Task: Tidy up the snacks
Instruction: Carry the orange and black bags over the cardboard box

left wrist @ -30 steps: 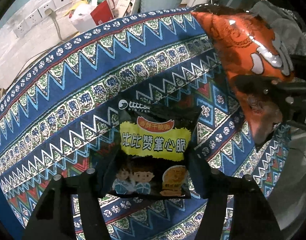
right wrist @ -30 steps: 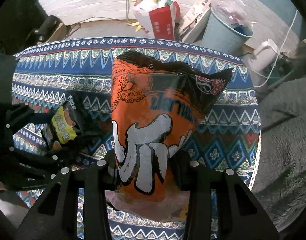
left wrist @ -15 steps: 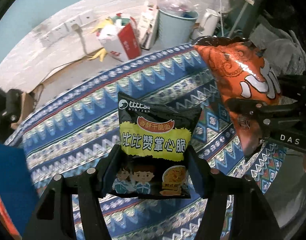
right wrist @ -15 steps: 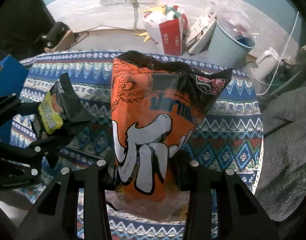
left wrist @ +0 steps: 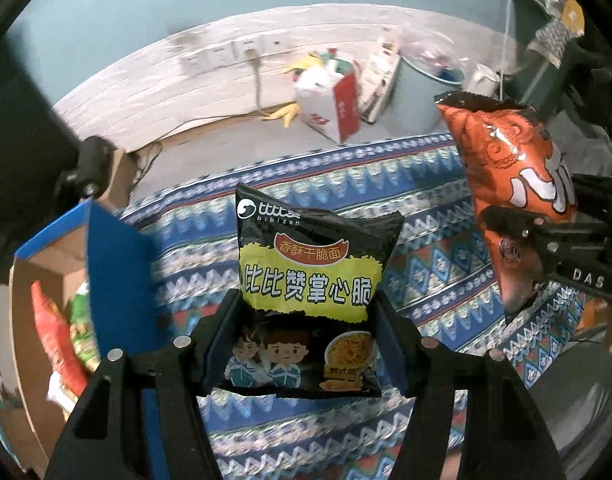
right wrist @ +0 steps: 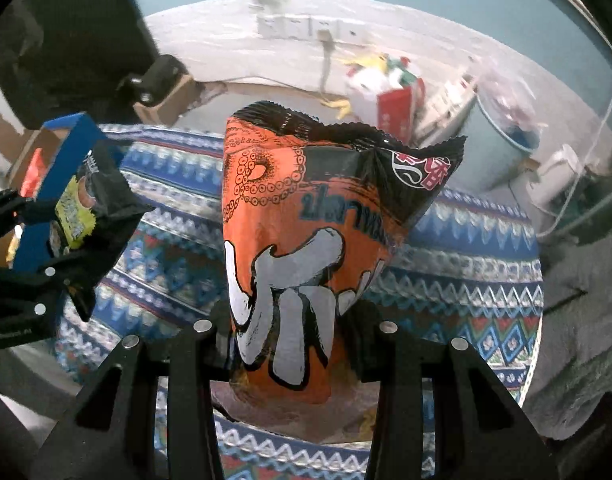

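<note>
Above the cloth [left wrist: 426, 208], both packets higher (box [left wrist: 106, 248] newly visible)

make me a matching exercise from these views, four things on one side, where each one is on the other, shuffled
Things:
1. black noodle snack bag
2. orange squid snack bag
3. red snack packet
4. white kettle

Places:
A. on the floor behind the table
B. in the left claw
C. inside the blue cardboard box
D. in the right claw

Pairs: 1-B, 2-D, 3-C, 4-A
</note>
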The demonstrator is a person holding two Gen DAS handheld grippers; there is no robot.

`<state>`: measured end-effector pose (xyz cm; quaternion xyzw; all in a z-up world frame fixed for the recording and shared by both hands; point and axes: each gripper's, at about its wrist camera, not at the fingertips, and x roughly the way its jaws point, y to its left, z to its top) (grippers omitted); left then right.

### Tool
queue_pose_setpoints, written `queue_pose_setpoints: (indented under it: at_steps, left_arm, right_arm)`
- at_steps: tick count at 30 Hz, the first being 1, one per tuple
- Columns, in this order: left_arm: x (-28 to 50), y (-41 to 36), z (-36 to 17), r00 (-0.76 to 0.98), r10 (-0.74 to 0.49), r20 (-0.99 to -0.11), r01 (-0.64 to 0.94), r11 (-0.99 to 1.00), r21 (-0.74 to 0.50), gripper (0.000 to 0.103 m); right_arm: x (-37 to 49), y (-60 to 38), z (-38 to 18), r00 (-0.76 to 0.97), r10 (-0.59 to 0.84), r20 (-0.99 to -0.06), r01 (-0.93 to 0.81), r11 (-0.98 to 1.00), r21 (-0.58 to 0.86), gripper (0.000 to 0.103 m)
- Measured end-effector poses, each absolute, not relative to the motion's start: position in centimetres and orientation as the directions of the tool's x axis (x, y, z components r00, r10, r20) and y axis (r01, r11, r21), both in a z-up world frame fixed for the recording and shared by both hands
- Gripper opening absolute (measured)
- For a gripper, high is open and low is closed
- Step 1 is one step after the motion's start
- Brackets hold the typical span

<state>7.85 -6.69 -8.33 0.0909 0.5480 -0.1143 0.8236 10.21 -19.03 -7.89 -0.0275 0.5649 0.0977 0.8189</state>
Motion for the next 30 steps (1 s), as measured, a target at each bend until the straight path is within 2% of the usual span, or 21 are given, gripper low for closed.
queue_pose_setpoints:
  at_steps: [7,30]
  left_arm:
    - [5.7,-1.7,-7.0,0.418,-0.050,-0.907,0.224,0.973,0.049,0.065]
    - [2.8,11.0,-4.2,0.502,-0.036,-0.864,0.056,0.998,-0.009,0.065]
  right_arm:
    - [10.5,-15.1,-6.6,0.350,0.165,-0.922,-0.251,0.965,0.078,0.039]
    - [11.5,-0.9,-5.2,0.308,0.288,-0.907,-0.446,0.885,0.130,0.039]
